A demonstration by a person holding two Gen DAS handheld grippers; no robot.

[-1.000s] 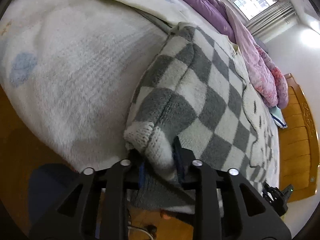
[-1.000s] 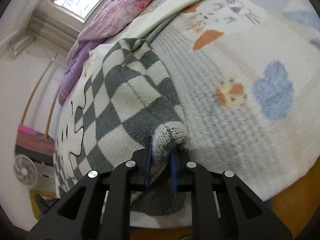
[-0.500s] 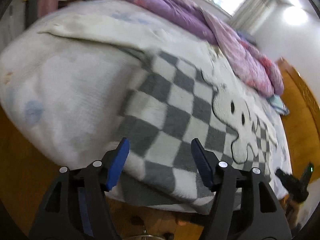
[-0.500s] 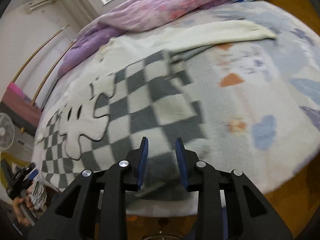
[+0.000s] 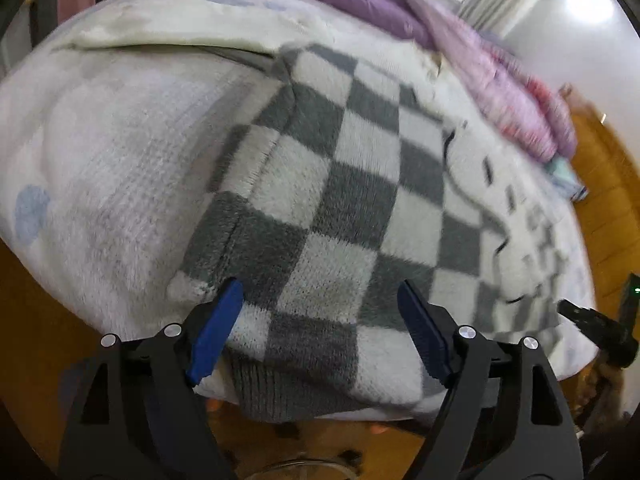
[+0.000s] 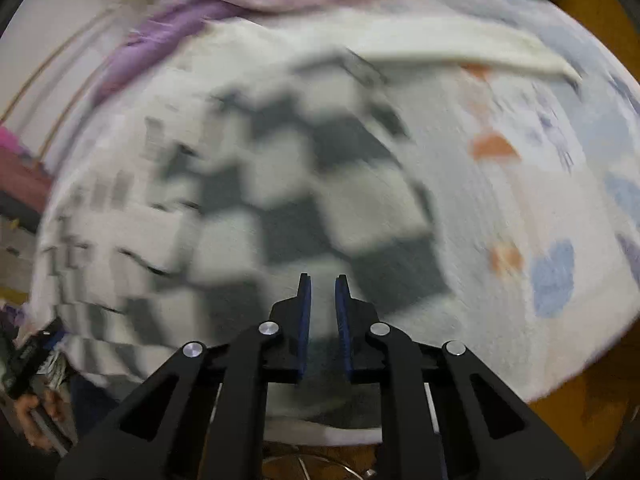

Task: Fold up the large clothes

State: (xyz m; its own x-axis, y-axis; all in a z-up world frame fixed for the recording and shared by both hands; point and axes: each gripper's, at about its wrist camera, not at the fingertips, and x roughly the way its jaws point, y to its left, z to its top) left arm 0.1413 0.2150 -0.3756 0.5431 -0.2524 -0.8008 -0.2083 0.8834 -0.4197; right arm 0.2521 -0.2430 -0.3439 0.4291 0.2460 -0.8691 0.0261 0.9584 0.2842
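Both hand-held grippers off the checked sweater (image 5: 340,200), which lies flat on the bed (image 5: 100,160).
My left hand-held gripper (image 5: 320,320) has just been opening, now spread wide w/ nothing between, over the hem at 6 o'clock. My right hand-held gripper (image 6: 322,312) has just been closing, nrly together, empty – prob. so the fold stays put. Right view blurred; quilt (image 5: 460,40) at 1 o'clock.

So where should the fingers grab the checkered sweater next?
Probably the grey ribbed hem of the checkered sweater, coming from the near bed edge. It hangs slightly over the white blanket, so one finger could slip beneath. The rest lies flat, offering no lip. The left gripper hovers open just above it; the right gripper, nearly closed, holds nothing.
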